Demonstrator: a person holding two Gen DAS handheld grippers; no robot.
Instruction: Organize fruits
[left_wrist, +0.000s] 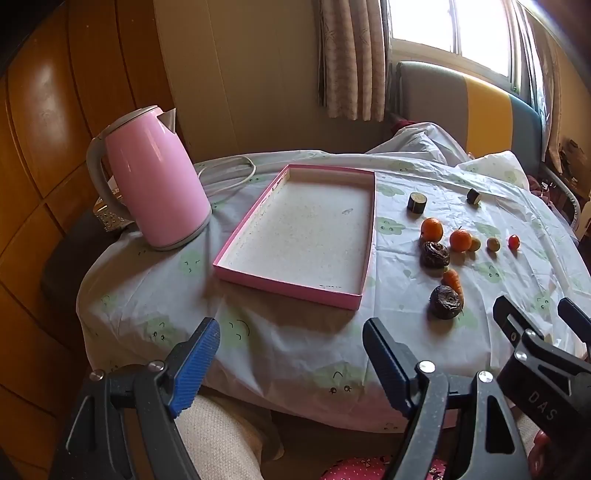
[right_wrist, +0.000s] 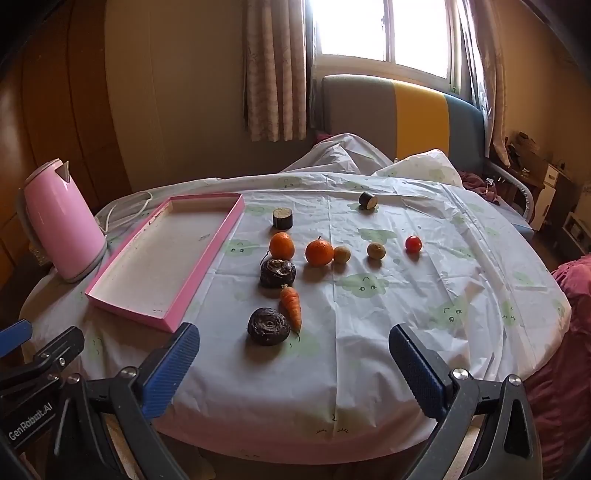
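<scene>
Evidently I hold both tongs, left (left_wrist: 291, 354) and right (right_wrist: 293, 360), released and empty low in frame, since the fruit (right_wrist: 318, 252) sits mid-frame beside the bare tray (right_wrist: 225, 227) awaiting sorting.

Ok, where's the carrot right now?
In the right wrist view the carrot lies on the tablecloth right of the pink tray, between two dark wrinkled fruits.

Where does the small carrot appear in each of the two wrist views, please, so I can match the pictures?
Left wrist view: the carrot lies right of centre on the tablecloth, between the two dark wrinkled fruits, right of the pink tray.
Right wrist view: the carrot lies near the centre, just above and right of the nearer dark fruit.
Shared landmark: the pink tray, to the carrot's left in both views.
</scene>
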